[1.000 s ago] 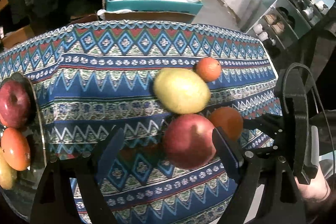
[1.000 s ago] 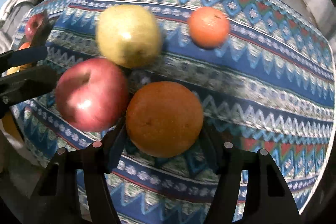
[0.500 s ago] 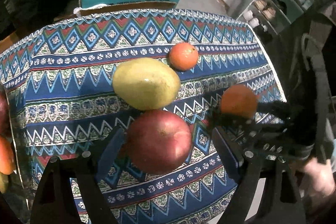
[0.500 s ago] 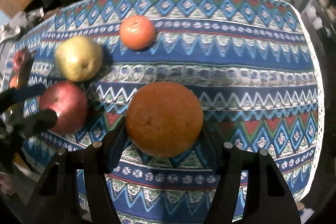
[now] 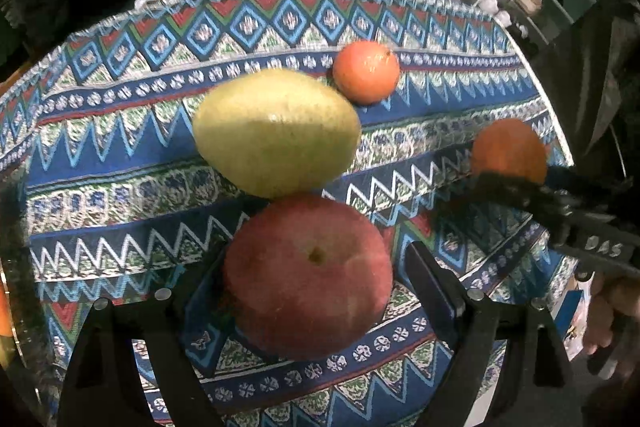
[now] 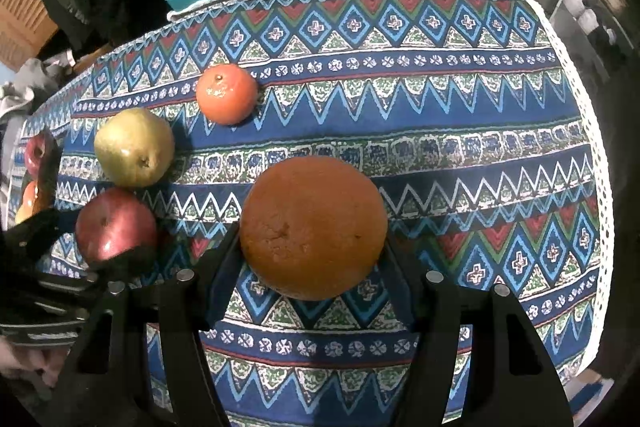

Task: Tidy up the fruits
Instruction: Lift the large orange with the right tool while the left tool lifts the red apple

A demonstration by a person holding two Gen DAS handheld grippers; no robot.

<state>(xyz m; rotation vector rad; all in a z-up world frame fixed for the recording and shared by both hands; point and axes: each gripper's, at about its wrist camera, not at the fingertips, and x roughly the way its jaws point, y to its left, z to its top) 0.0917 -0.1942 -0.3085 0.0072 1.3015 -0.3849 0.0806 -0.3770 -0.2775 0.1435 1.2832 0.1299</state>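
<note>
Right gripper [image 6: 312, 259]: jaws clamped on one large orange [image 6: 314, 227], held above the table's [image 6: 500, 115] near edge. Left gripper [image 5: 316, 275]: jaws wide, straddling one red apple [image 5: 308, 275], contact not discernible. One pear [image 5: 276, 131], long axis crosswise, beside one tangerine [image 5: 366, 71] toward the far edge.
</note>
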